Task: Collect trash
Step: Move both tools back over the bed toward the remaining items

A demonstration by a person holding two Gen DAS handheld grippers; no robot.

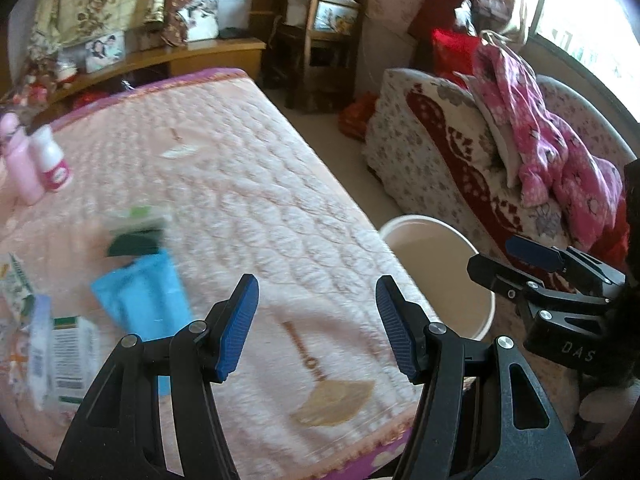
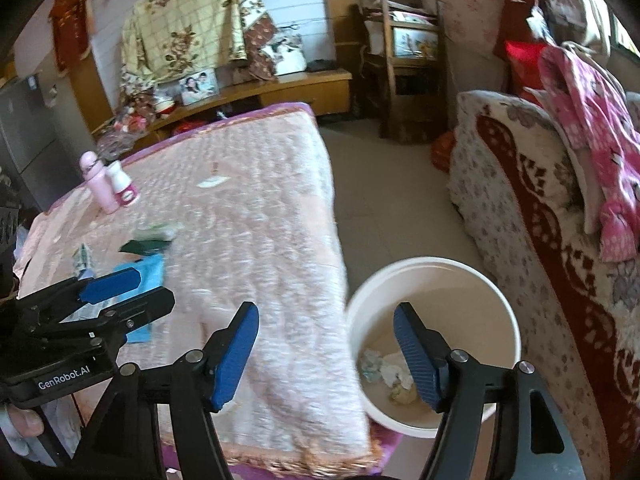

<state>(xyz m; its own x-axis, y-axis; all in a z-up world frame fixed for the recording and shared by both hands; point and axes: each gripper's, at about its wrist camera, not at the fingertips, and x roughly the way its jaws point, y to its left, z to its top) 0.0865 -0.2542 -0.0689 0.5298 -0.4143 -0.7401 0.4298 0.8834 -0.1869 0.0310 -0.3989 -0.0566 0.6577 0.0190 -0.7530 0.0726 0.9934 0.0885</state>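
Note:
A table under a pink quilted cover (image 1: 260, 184) carries litter at its left: a blue packet (image 1: 144, 296), a green wrapper (image 1: 138, 228) and white printed packets (image 1: 68, 352). A small paper scrap (image 1: 180, 151) lies farther back. My left gripper (image 1: 316, 292) hovers over the table's near corner, open, with nothing between its fingers. Beside the table stands a white bucket (image 2: 432, 261) holding crumpled trash (image 2: 394, 372). My right gripper (image 2: 326, 316) hangs above the bucket's left rim and the table edge, open and empty. The left gripper (image 2: 120, 288) also shows over the blue packet (image 2: 150, 270).
A pink bottle (image 1: 20, 160) and a white bottle (image 1: 52, 160) stand at the table's far left. A sofa with a floral cover (image 1: 440, 152) and a pink garment (image 1: 540, 132) lies to the right of the bucket. A wooden chair (image 1: 320, 48) and a low cabinet (image 1: 180, 52) stand behind.

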